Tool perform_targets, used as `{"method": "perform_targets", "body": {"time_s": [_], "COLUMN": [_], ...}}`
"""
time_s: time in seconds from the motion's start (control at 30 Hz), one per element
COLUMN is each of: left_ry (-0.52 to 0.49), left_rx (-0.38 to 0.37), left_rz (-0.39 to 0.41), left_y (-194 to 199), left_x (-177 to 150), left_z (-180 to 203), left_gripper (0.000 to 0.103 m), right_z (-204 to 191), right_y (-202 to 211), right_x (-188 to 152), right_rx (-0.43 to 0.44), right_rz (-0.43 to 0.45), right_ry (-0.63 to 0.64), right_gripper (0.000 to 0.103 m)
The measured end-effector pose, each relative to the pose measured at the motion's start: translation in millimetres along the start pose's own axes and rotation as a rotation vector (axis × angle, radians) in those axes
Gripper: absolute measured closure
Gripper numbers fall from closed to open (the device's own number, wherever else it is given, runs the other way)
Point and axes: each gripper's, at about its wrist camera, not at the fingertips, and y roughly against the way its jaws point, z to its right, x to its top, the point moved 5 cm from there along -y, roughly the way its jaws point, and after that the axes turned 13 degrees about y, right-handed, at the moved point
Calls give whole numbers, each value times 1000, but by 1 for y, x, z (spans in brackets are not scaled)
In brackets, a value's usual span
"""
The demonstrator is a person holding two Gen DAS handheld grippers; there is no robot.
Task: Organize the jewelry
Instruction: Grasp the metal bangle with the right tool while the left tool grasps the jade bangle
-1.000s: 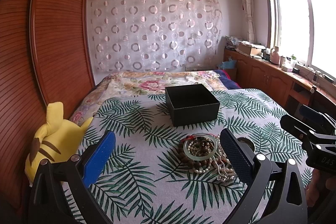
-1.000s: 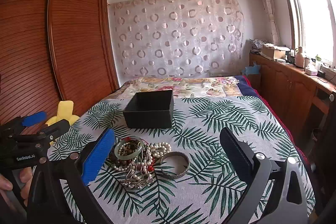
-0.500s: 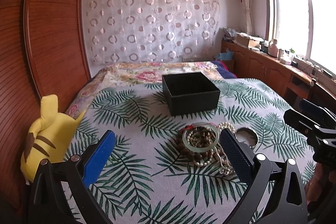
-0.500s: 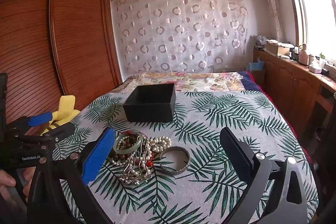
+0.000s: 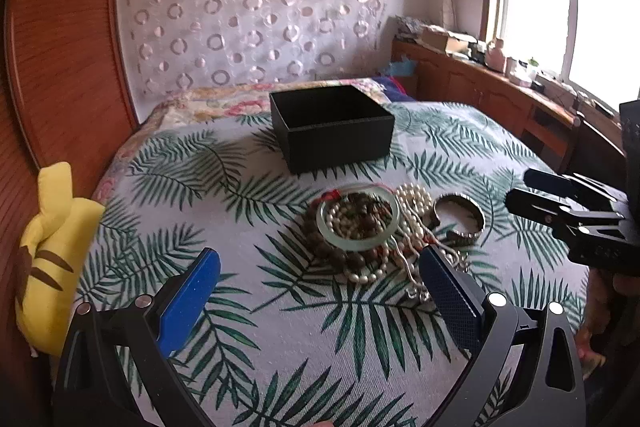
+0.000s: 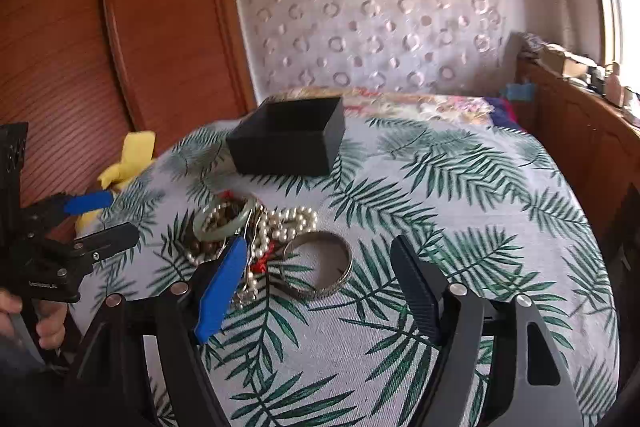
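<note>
Looking from the left wrist first, then the right:

Left view, left gripper (image 5: 320, 291): jaws wide apart, nothing between the pads, hanging over the bed (image 5: 168, 187) with its palm-leaf cover.
Left view, jewelry (image 5: 372, 231): one pile just ahead of the jaws, toward the right jaw, whose tip overlaps the pile's near edge in the picture; contact cannot be told.
Left view, bangle (image 5: 357, 223): pale green ring on top of dark beads and pearls.
Left view, cuff (image 5: 460, 217): silver, just right of the pile, beyond the right jaw.
Left view, box (image 5: 340, 143): black, open-topped, farther ahead than the pile.
Left view, right gripper (image 5: 532, 193): at the right edge, tips near the cuff but apart from it.
Left view, plush (image 5: 52, 251): yellow, left of the left jaw at the bed's edge.

Right view, right gripper (image 6: 320, 283): jaws closing, pads not pressing anything.
Right view, cuff (image 6: 320, 267): between the jaws, nearer the left one.
Right view, jewelry (image 6: 240, 227): just beyond the left jaw tip.
Right view, box (image 6: 290, 143): ahead, past the pile.
Right view, left gripper (image 6: 100, 219): far left, jaws apart, held by a hand (image 6: 44, 319).
</note>
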Motion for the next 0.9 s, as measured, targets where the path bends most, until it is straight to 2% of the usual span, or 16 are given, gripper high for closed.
{"method": "perform_targets", "body": {"time_s": [0.1,0.37,0.7,0.73,0.77,0.9], "left_ry": [8,17,23,23,23,19], "left_rx": [-13,-36,-70,-72,-73,-83], "left_rz": [-25,-89,-123,-124,-125,-135], "left_y": [-5,-18,-26,-26,-26,-30], "left_x": [-4,-9,-8,-7,-7,-5], "left_z": [-2,-9,-11,-10,-10,-7], "left_gripper": [7,7,7,7,7,7], "right_z": [0,-1,-7,-7,-7,-6], "right_y": [-16,-52,-77,-79,-81,-81], "right_x": [-5,-7,-3,-3,-3,-5], "right_rx": [37,89,86,84,81,77], "right_rz": [-58,-189,-268,-275,-284,-290], "right_ry": [26,100,160,163,172,192], "right_gripper": [35,36,36,37,42,43]}}
